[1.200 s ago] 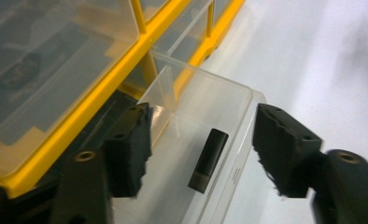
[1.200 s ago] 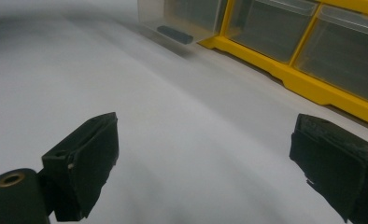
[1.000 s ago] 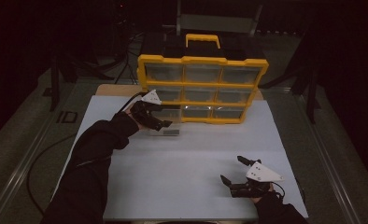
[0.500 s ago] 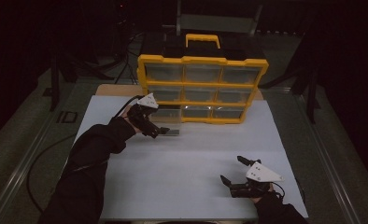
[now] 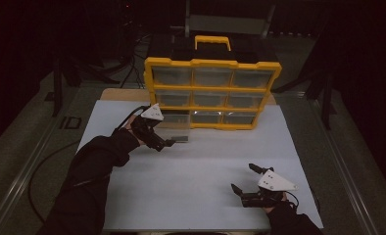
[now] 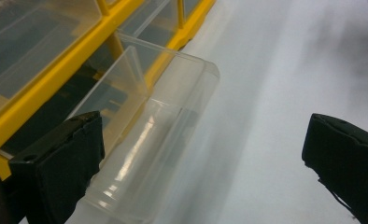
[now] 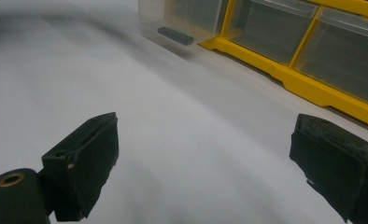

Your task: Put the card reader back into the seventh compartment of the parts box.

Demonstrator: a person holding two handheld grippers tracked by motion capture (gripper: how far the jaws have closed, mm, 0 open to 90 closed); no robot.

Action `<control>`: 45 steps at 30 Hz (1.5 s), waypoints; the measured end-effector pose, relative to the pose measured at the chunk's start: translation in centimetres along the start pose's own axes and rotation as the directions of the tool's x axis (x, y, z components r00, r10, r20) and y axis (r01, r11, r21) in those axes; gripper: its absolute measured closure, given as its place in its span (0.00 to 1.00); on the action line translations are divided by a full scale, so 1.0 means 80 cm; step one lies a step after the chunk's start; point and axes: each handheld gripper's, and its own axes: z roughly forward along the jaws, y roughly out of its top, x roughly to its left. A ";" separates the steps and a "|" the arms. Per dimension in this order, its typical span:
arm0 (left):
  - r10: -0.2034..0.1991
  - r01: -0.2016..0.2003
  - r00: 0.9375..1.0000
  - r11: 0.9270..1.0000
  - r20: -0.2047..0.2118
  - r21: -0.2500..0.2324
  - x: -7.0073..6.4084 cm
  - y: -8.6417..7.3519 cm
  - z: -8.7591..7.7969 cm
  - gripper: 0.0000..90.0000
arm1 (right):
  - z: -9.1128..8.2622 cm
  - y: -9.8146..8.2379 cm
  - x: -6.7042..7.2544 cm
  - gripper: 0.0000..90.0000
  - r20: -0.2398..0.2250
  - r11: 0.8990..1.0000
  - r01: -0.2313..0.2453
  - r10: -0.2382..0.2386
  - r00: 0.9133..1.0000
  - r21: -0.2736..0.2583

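A yellow organizer (image 5: 213,93) with clear drawers stands at the back of the white table (image 5: 196,166). Its bottom-left drawer (image 5: 174,128) is pulled out toward me. My left gripper (image 5: 167,143) is at that drawer's front; its jaws have just been opening and now stand wide. In the left gripper view the clear drawer front (image 6: 159,135) lies between the jaws of the left gripper (image 6: 205,154), close to the left jaw, with no pad pressing on it. My right gripper (image 5: 241,176) rests open near the table's front right, nothing between its jaws (image 7: 205,154).
A small dark piece (image 7: 175,35) lies inside the pulled-out drawer (image 7: 182,21). The organizer's yellow frame (image 7: 313,88) runs along the far side of the white sheet. Black stands and cables surround the table in the dark.
The left gripper's jaws have spread wider, and the hand has eased slightly back from the drawer front. The right gripper has not moved.
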 end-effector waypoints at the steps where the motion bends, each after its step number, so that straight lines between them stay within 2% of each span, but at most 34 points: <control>1: -0.003 0.003 1.000 1.000 -0.002 -0.001 -0.002 -0.001 -0.001 0.00 | 0.000 0.000 0.000 0.09 0.000 1.000 0.000 0.000 1.000 0.000; 4: 0.006 -0.006 1.000 1.000 -0.008 0.000 -0.006 -0.004 -0.003 0.00 | 0.000 0.000 0.001 0.09 -0.003 1.000 -0.003 0.003 1.000 0.001; 9: 0.000 0.000 1.000 1.000 0.007 -0.007 -0.012 -0.010 -0.006 0.00 | 0.000 0.000 0.000 0.09 -0.004 1.000 -0.002 0.002 1.000 0.000; 24: 0.012 -0.011 1.000 0.999 0.023 -0.034 -0.038 -0.030 -0.010 0.00 | 0.000 0.001 0.001 0.09 -0.001 1.000 0.000 0.000 1.000 0.000; 28: 0.016 -0.016 0.999 1.000 0.029 -0.014 -0.045 -0.037 -0.006 0.00 | 0.001 0.001 0.001 0.09 -0.002 1.000 0.001 -0.001 1.000 0.001; 37: 0.006 -0.004 0.999 1.000 0.054 -0.028 -0.060 -0.050 -0.005 0.00 | 0.000 0.001 0.001 0.09 0.001 1.000 0.002 -0.002 1.000 0.001; 38: -0.009 0.011 0.998 0.999 0.067 -0.032 -0.066 -0.059 -0.002 0.00 | 0.000 0.001 0.002 0.09 0.000 1.000 0.001 -0.001 1.000 0.001; 44: -0.008 0.010 0.998 1.000 0.060 -0.027 -0.075 -0.070 0.000 0.00 | 0.000 0.001 0.002 0.09 0.001 1.000 0.006 -0.006 1.000 0.000; 45: -0.018 0.020 0.998 0.999 0.053 -0.044 -0.077 -0.076 -0.001 0.00 | 0.000 0.001 0.002 0.09 0.000 1.000 0.004 -0.004 1.000 0.001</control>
